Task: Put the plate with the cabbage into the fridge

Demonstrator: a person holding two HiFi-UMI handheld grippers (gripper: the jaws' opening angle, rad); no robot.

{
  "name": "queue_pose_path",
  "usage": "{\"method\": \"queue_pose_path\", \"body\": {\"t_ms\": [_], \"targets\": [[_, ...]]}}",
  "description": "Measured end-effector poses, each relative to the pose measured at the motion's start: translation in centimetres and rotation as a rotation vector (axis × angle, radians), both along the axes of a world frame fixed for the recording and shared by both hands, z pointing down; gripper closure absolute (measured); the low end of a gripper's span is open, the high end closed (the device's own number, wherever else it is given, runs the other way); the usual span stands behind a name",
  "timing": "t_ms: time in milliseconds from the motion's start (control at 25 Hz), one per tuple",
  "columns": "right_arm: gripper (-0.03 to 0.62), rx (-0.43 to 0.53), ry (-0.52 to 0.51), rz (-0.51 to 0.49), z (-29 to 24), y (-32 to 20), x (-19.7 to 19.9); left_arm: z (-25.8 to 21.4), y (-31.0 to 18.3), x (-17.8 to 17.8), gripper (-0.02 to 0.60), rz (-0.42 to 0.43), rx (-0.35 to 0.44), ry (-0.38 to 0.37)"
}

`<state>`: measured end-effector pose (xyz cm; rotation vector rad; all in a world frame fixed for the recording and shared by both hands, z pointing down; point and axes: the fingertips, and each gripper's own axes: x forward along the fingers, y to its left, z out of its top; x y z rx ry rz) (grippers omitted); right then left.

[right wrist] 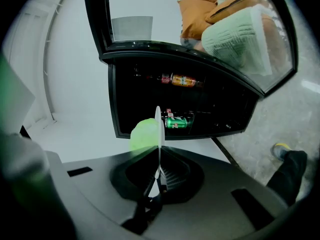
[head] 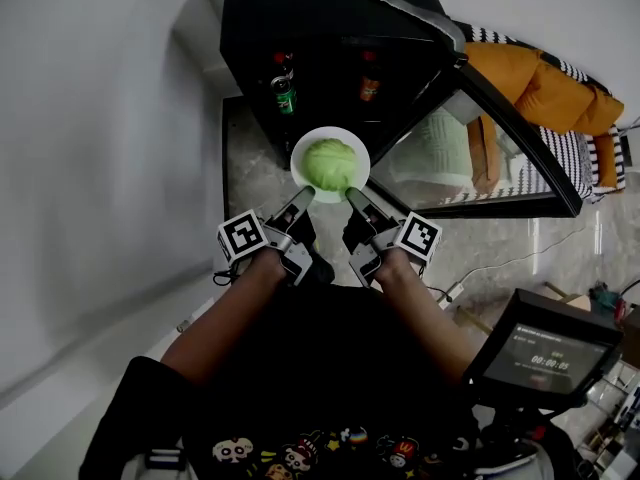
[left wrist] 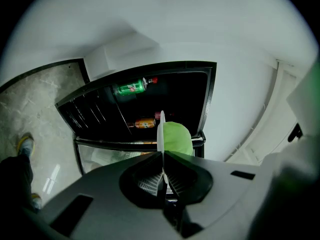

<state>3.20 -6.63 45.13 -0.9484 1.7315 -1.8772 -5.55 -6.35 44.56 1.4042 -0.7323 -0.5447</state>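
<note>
A white plate point(head: 303, 144) carries a pale green cabbage point(head: 331, 164) and is held in the air in front of the open black fridge point(head: 320, 28). My left gripper point(head: 303, 196) is shut on the plate's near left rim. My right gripper point(head: 352, 197) is shut on its near right rim. In the left gripper view the plate point(left wrist: 161, 134) shows edge-on with the cabbage point(left wrist: 177, 138) to its right. In the right gripper view the plate point(right wrist: 158, 126) is edge-on with the cabbage point(right wrist: 145, 133) to its left.
Inside the fridge stand a green can point(head: 285, 95) and an orange bottle point(head: 369, 86). The glass fridge door point(head: 480, 153) swings open to the right. An orange jacket point(head: 540, 88) lies beyond it. A white wall point(head: 100, 148) is at the left.
</note>
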Motion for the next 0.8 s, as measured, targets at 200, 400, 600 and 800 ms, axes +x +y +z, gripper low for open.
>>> {"method": "queue_pose_path", "body": {"t_ms": [200, 400, 600, 800], "targets": [[0.577, 0.001, 0.014, 0.020, 0.08, 0.34, 0.19, 0.48, 0.32, -0.16, 0.569, 0.024, -0.008, -0.029], [0.577, -0.011, 0.018, 0.030, -0.38, 0.40, 0.18, 0.06, 0.22, -0.18, 0.569, 0.042, -0.009, -0.028], [0.577, 0.001, 0.018, 0.021, -0.32, 0.07, 0.13, -0.29, -0.22, 0.01, 0.569, 0.026, 0.001, 0.001], [0.577, -0.013, 0.003, 0.005, 0.40, 0.04, -0.08, 0.27, -0.12, 0.09, 0.569, 0.019, 0.001, -0.013]]}}
